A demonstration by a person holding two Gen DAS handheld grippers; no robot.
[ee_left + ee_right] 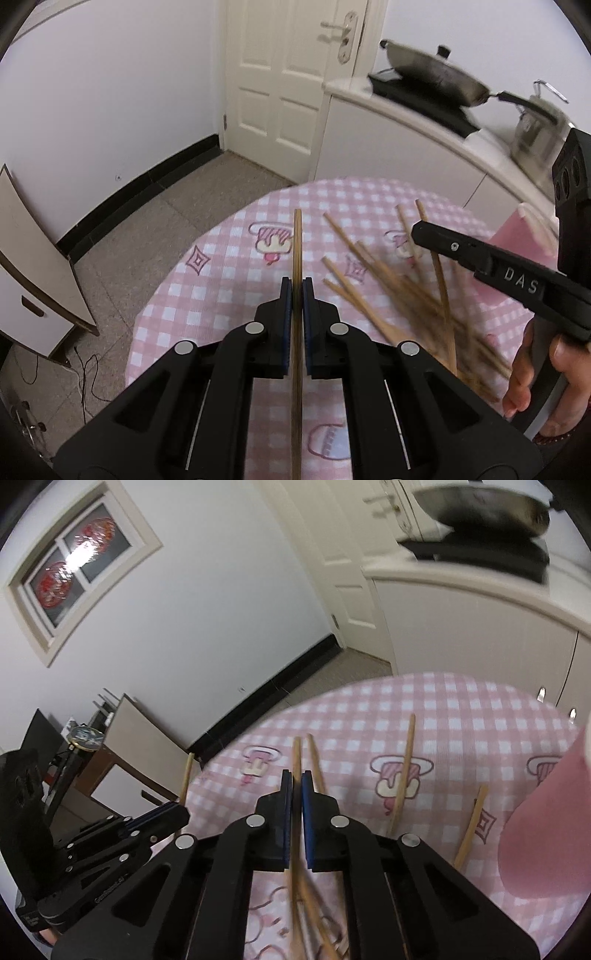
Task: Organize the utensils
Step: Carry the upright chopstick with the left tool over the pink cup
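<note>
Pink checks, tan sticks, black tongs

The bench cloth (229, 280) is pink-and-white gingham with cartoon prints; the chopsticks (373, 273) are light brown; the left tongs (297, 291) and right tongs (296, 786) are black with blue pads (306, 794); the door (280, 81) is cream.

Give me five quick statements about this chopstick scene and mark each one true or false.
1. The left tool is shut on a chopstick. True.
2. The tablecloth is blue striped. False: it is pink and white checked.
3. The right tool stands wide open. False: it is shut on a chopstick.
4. Loose chopsticks lie scattered on the table. True.
5. The wok sits on the floor. False: it sits on a cooktop on the white counter.
</note>
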